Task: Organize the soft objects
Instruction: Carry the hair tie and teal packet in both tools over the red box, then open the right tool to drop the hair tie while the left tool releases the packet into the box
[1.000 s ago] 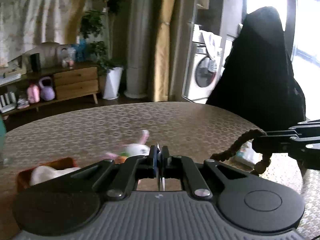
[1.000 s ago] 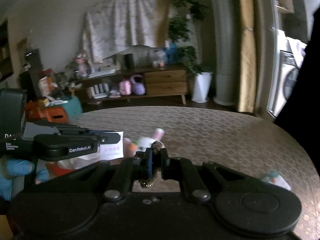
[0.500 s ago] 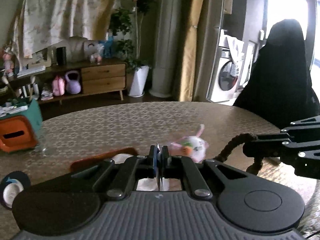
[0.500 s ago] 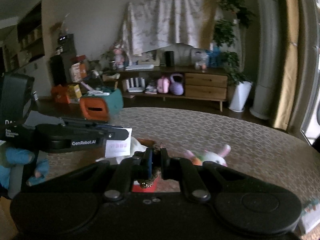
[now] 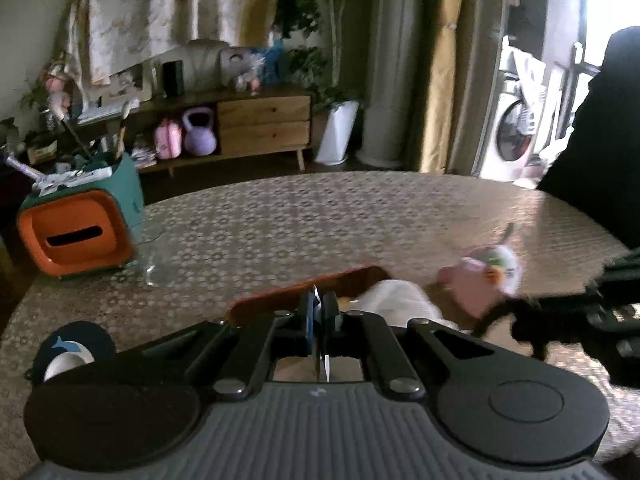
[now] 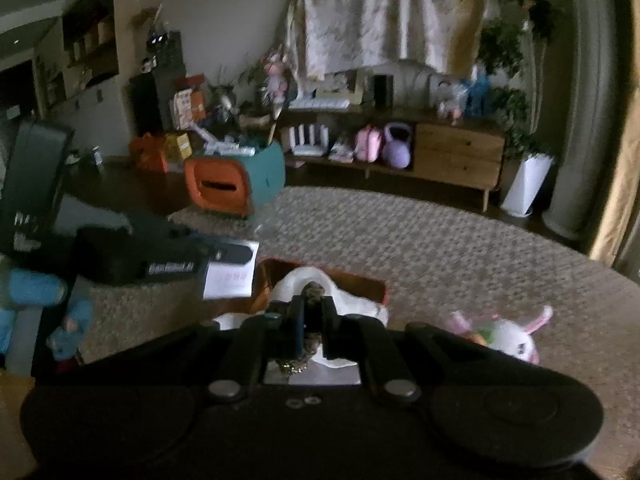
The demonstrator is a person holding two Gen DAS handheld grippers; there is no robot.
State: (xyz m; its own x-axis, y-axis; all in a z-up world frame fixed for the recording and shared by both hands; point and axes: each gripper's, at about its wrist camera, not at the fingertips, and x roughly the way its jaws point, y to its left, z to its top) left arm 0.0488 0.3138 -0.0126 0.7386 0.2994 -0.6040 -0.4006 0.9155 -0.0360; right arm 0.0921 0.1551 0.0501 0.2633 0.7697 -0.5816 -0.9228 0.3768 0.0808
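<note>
- Step in hand, as I judge it: carrying a held item over to the orange tray [image 6: 362, 282] on the table [image 5: 320, 216], where a white soft thing [image 6: 308, 284] already lies.
- Left gripper [image 5: 319, 322]: jaws nearly together, pinching a thin white tag [image 5: 324, 356]; from the right wrist view that tag [image 6: 230, 280] hangs as a small white card just left of the tray.
- Right gripper [image 6: 310, 330]: jaws closed on a dark braided cord [image 6: 312, 294]; the cord [image 5: 504, 312] also shows in the left wrist view, trailing from the right gripper [image 5: 592, 312].
- The bunny plush [image 6: 506, 336], white with pink ears, lies on the table to the right of the tray, apart from it and not held.
- Next move, I think: bring the cord down over the tray and release it, then go for the bunny plush.
- Against half a second ago: both views have swung left; the tray and the white soft thing now sit directly ahead of the right gripper, the bunny plush [image 5: 486, 276] has slid toward the right edge, and the orange-and-teal box [image 5: 76, 232] looms larger.
</note>
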